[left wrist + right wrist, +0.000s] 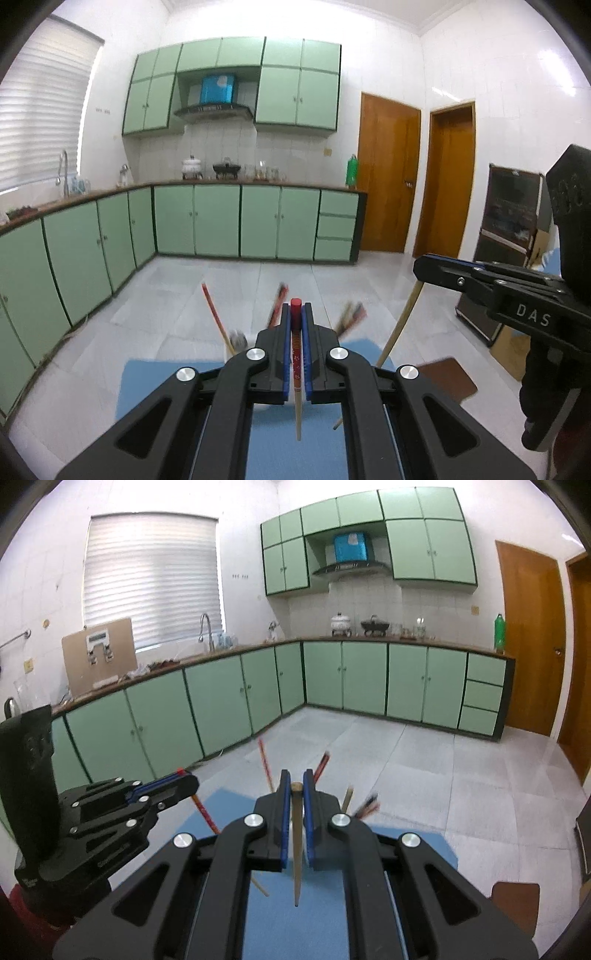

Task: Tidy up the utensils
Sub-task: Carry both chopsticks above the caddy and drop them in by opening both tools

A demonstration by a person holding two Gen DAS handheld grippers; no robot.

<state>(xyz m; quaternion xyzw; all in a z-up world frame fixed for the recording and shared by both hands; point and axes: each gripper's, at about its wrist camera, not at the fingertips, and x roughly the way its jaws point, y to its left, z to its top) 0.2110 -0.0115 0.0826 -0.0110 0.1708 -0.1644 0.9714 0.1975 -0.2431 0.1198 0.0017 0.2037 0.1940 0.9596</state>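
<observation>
Red-topped patterned wooden chopstick (296,354) held tight in left gripper (296,314) fingers. Plain brown wooden chopstick (296,845) held tight in right gripper (296,781) fingers. Both held above blue-topped counter (273,428). More chopsticks (214,317) seen standing near far edge. Sorting judged partly done.

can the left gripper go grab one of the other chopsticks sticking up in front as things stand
Probably not yet. The left gripper is shut on a red-topped chopstick, so its jaws are occupied. The other chopsticks stand just ahead over the blue mat, nothing blocking them.
</observation>
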